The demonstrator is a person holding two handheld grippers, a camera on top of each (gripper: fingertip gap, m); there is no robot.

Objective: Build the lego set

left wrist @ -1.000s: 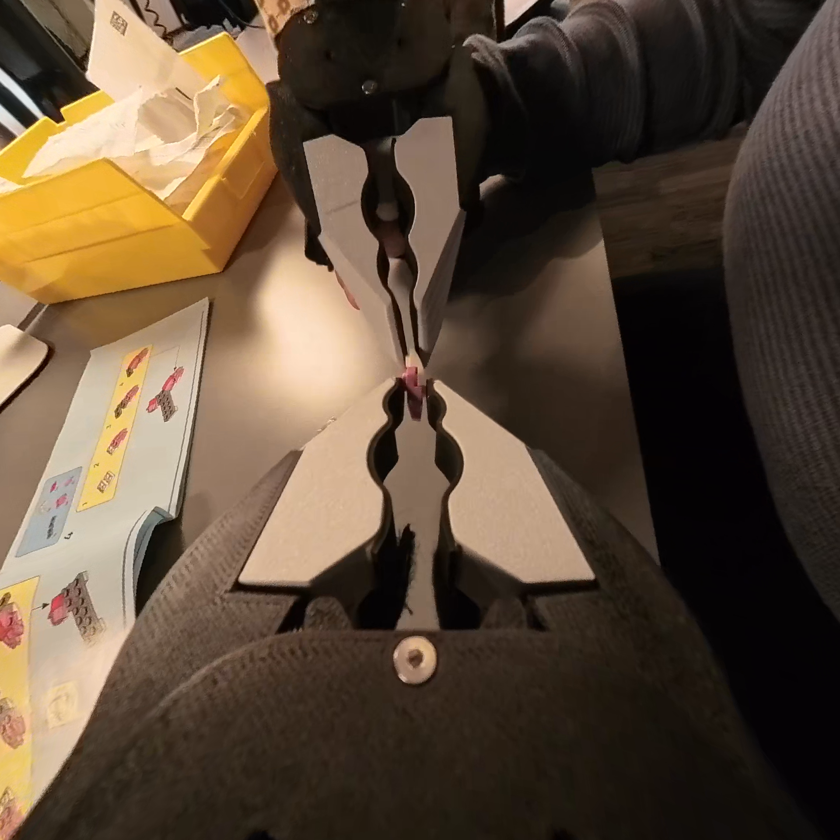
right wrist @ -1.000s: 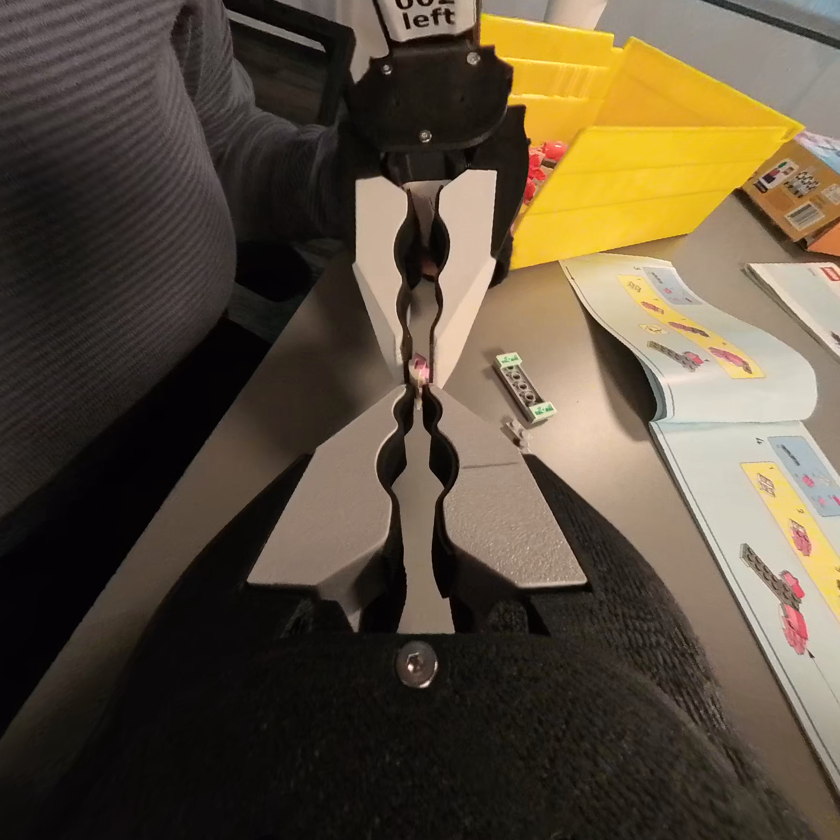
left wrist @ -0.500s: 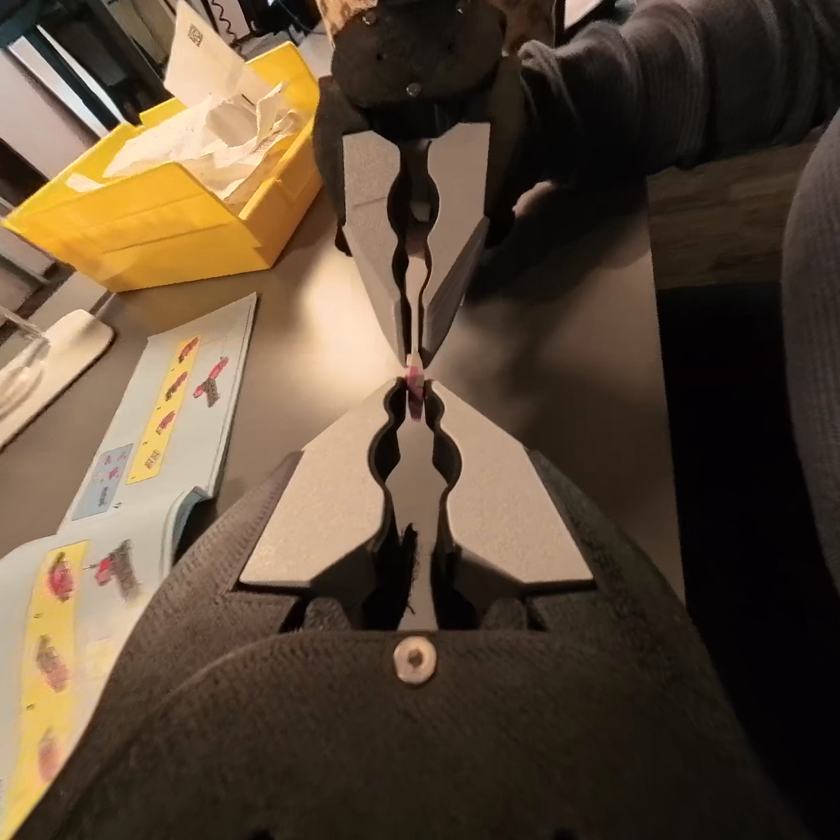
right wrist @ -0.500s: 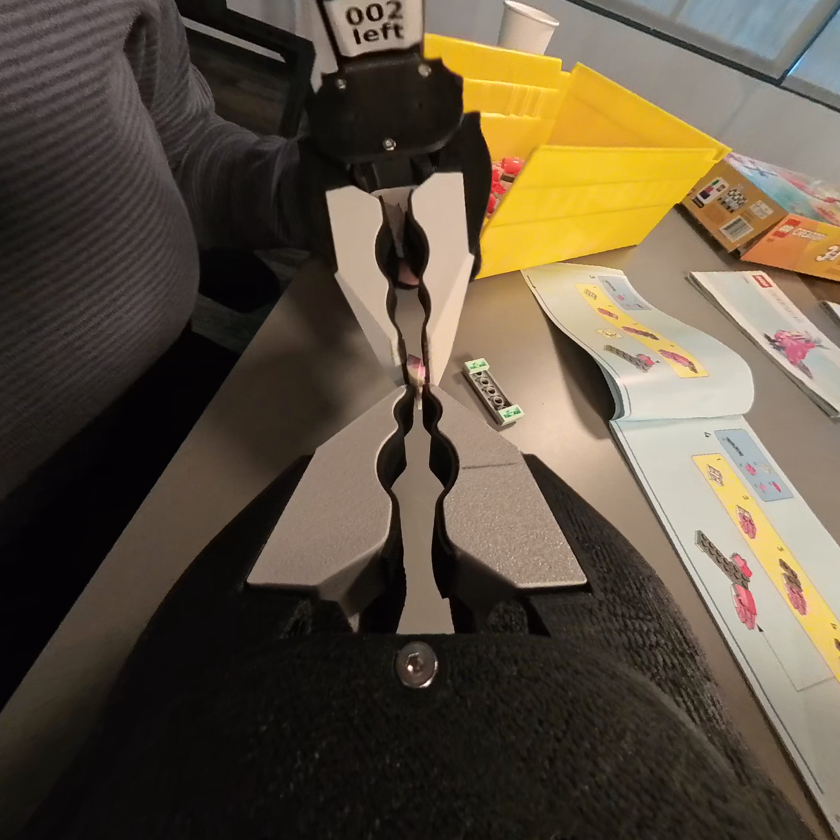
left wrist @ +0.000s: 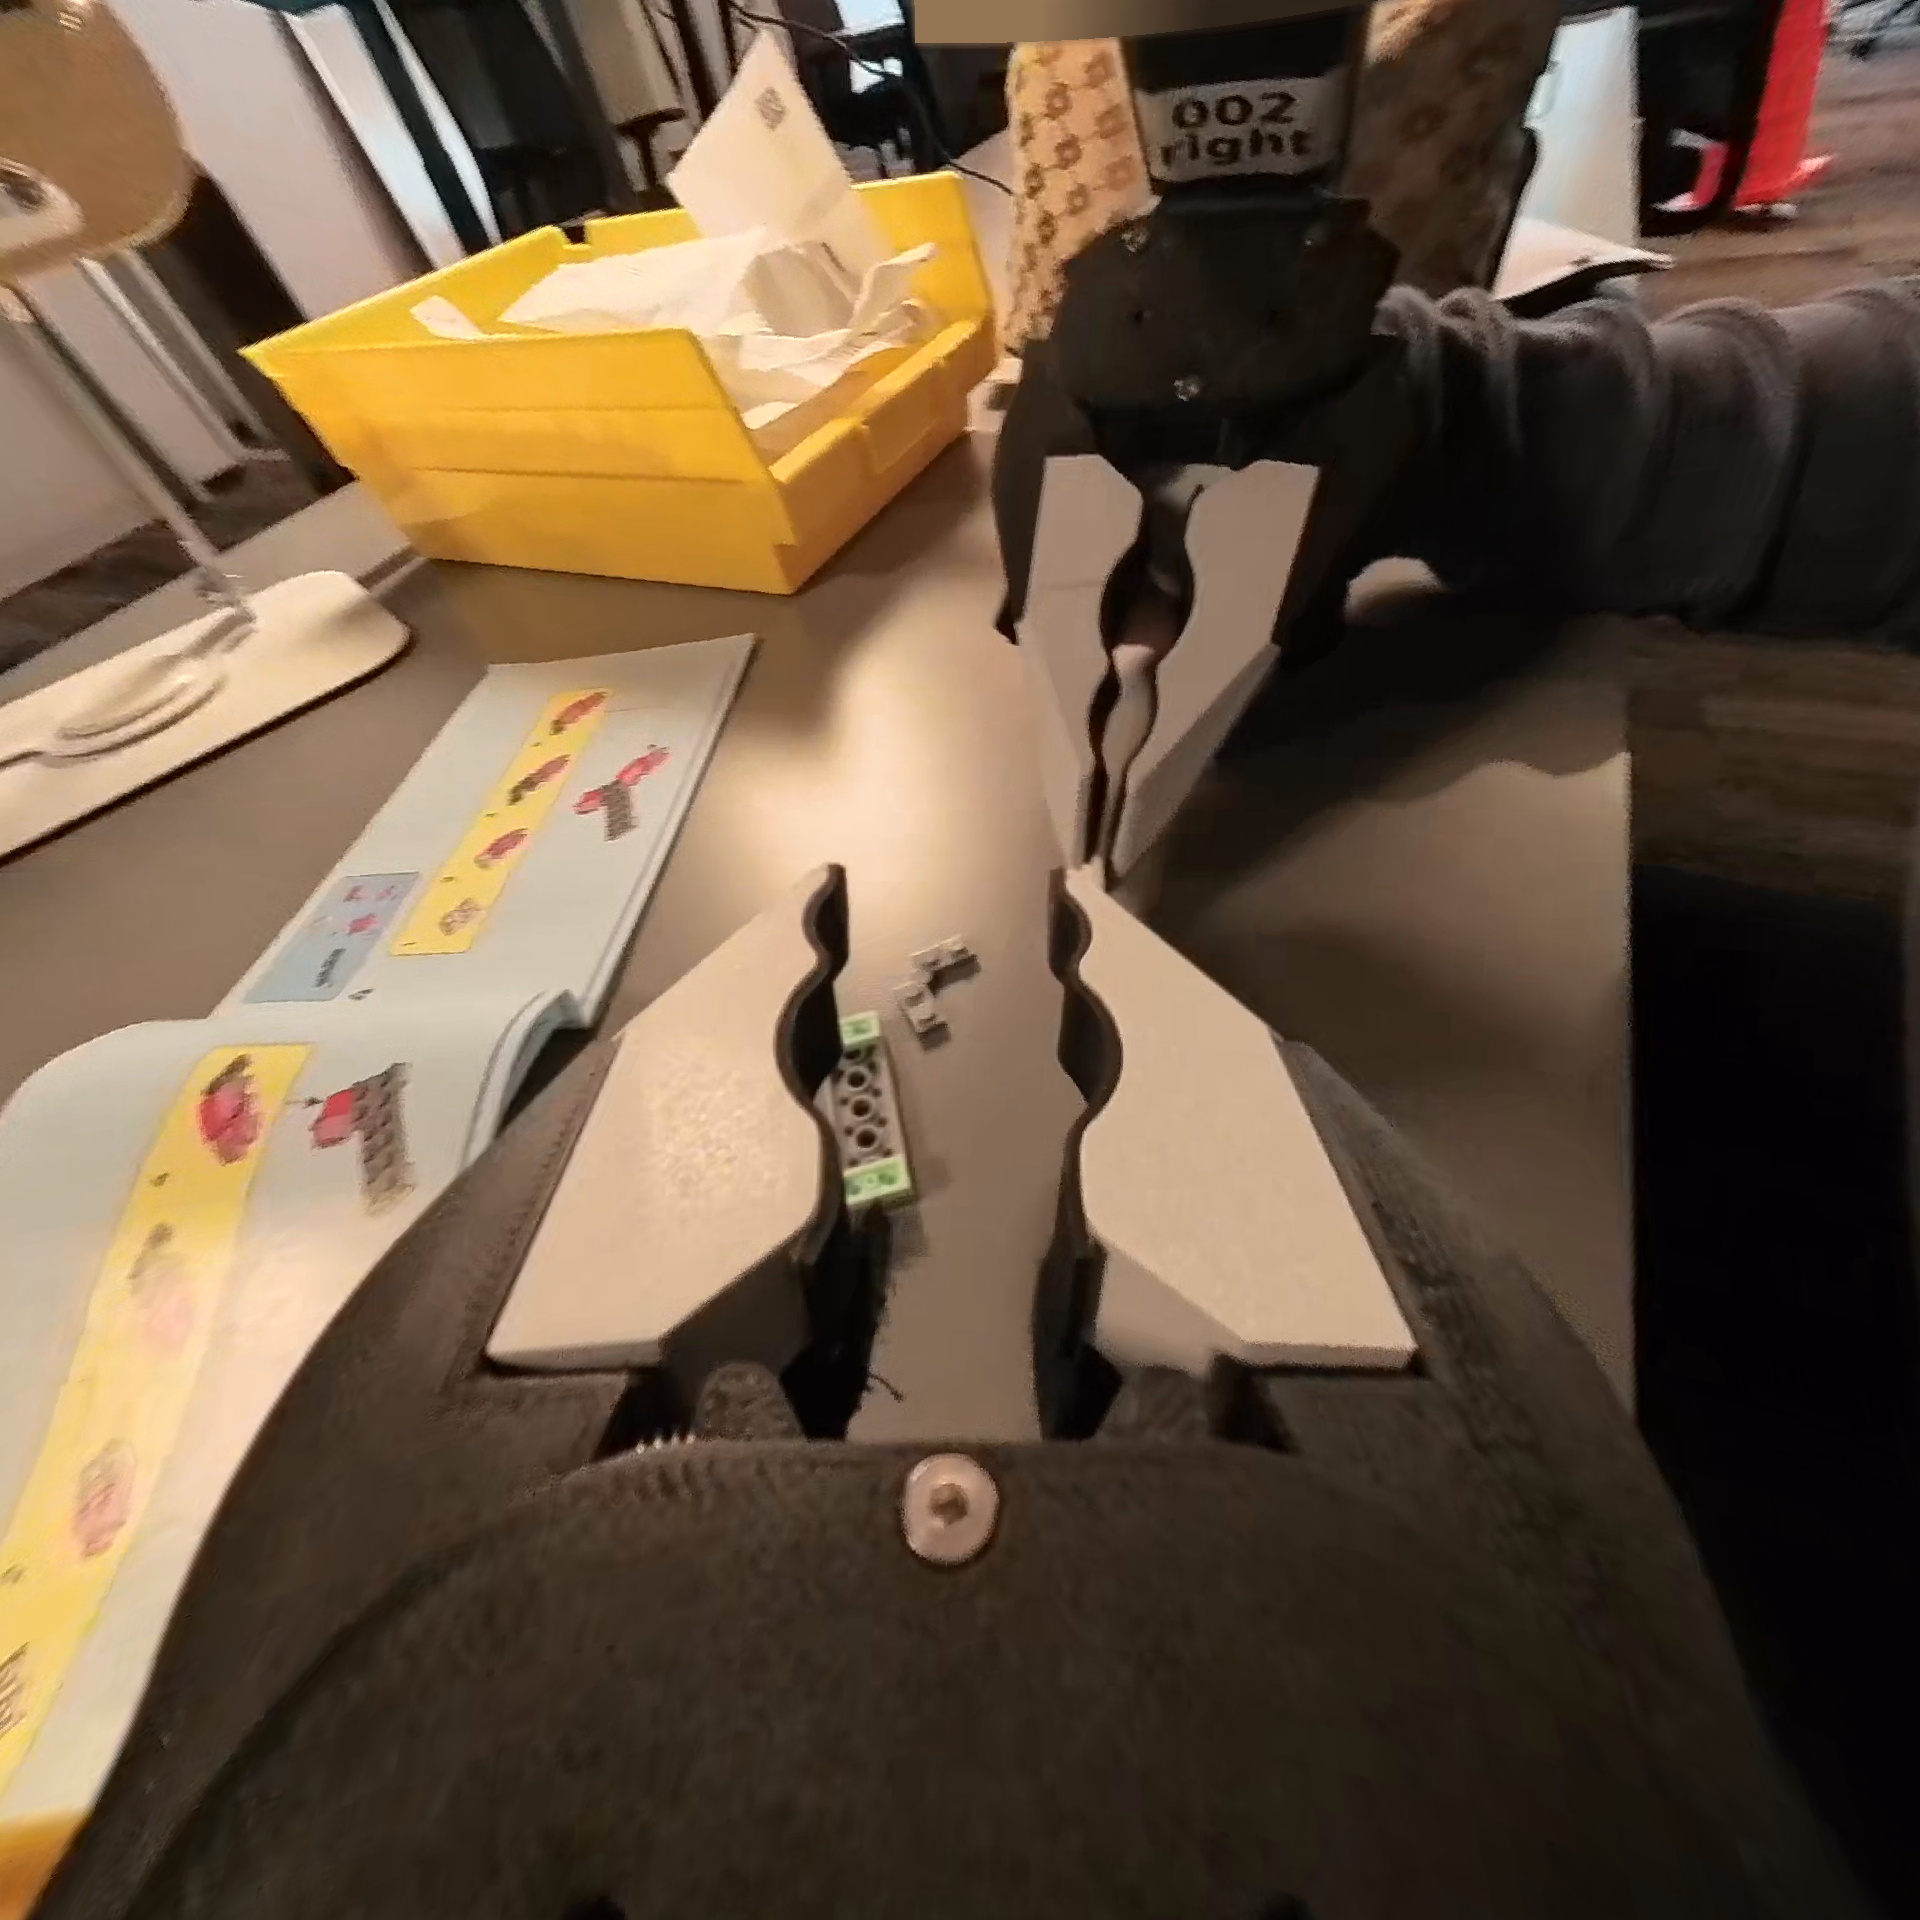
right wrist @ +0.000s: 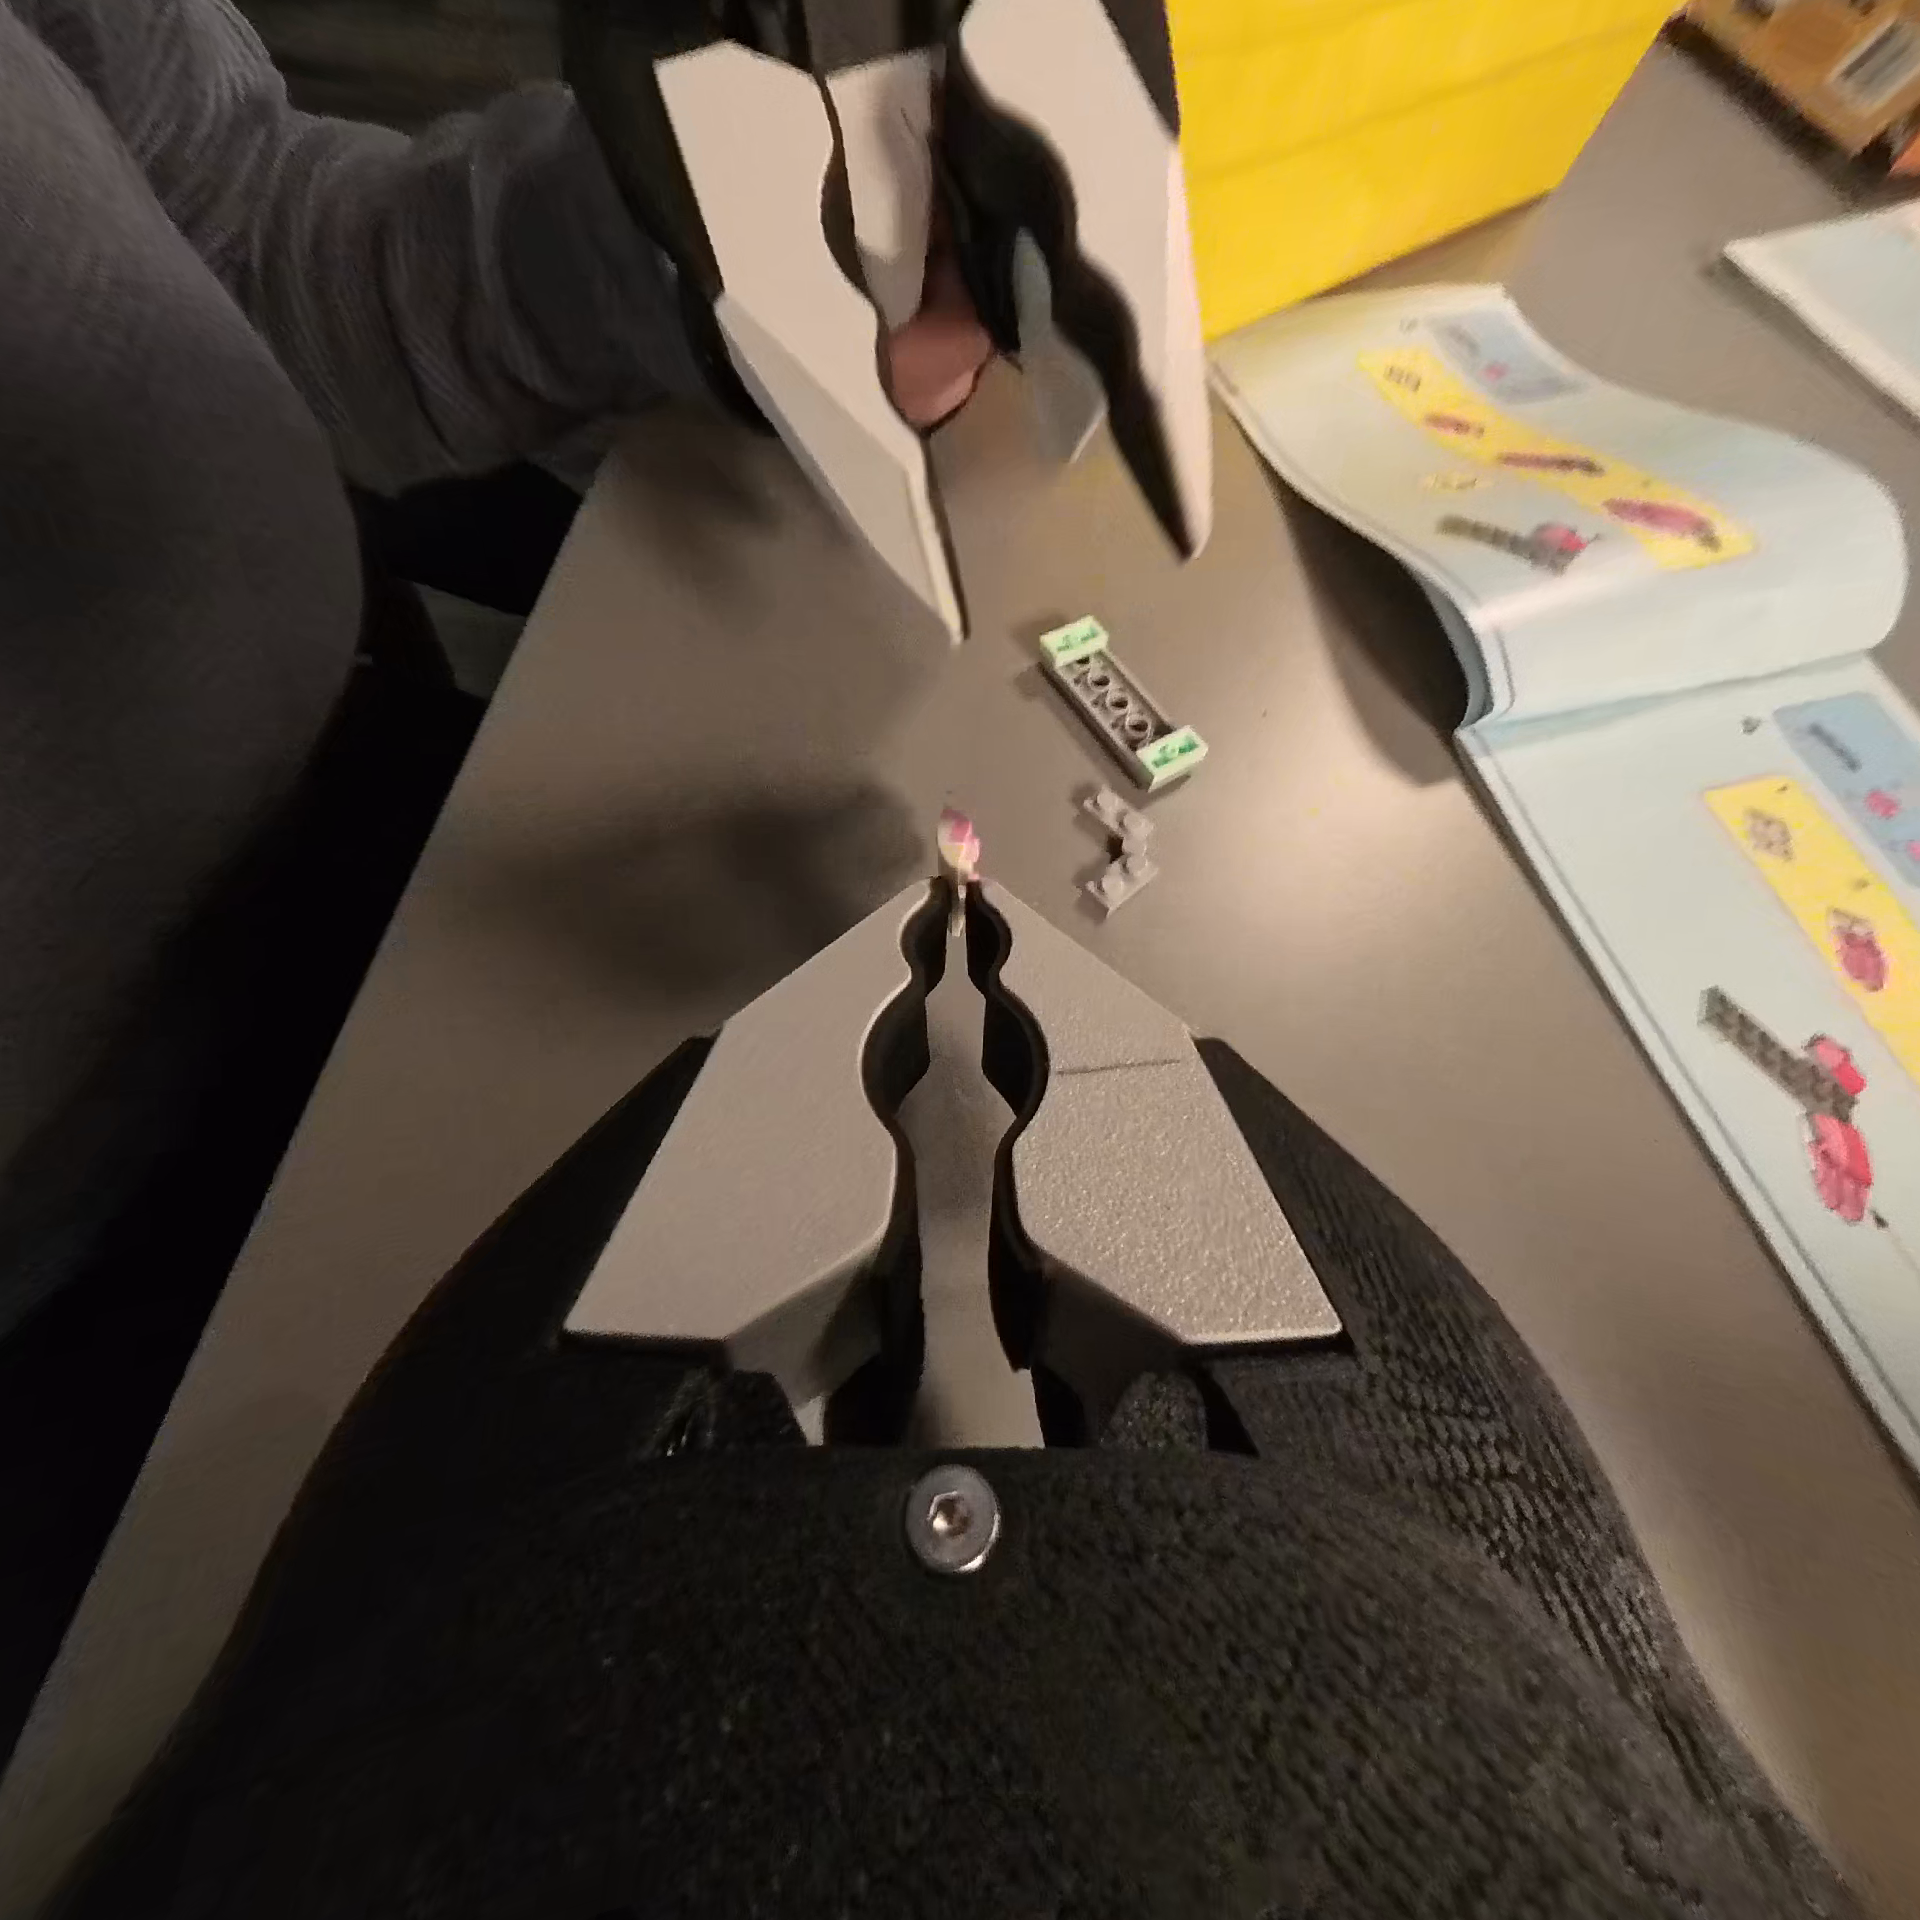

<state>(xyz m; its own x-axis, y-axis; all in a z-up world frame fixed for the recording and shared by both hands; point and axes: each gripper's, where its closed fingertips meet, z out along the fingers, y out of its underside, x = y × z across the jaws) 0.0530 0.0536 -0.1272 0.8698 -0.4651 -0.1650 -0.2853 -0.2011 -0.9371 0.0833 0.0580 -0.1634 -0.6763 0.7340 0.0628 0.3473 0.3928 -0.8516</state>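
Observation:
My right gripper (right wrist: 954, 909) is shut on a small pink-and-white piece (right wrist: 957, 844) that sticks out past its tips, above the grey table (right wrist: 665, 727). My left gripper (left wrist: 948, 881) is open and empty, its fingers wide apart over the table. Seen between its fingers, a grey brick with green ends (left wrist: 871, 1117) and two small grey pieces (left wrist: 940, 982) lie on the table. The same brick (right wrist: 1122, 715) and small pieces (right wrist: 1120, 864) lie just right of my right gripper's tips. The left gripper (right wrist: 1070, 582) shows open opposite me in the right wrist view. The right gripper (left wrist: 1101, 868) shows shut in the left wrist view.
An open instruction booklet (left wrist: 499, 852) (right wrist: 1558, 499) lies beside the bricks. A yellow bin with crumpled paper (left wrist: 623, 447) stands behind it; another yellow bin (right wrist: 1351, 156) is in the right wrist view. A white lamp base (left wrist: 156, 686) is far left. The table edge (left wrist: 1626, 935) runs alongside a person's sleeve. My right fingertips sit around 5 centimetres from my left ones.
The left gripper, earlier shut on the pink piece together with the right, has opened, let it go and drawn back. The right gripper stays shut on the piece.

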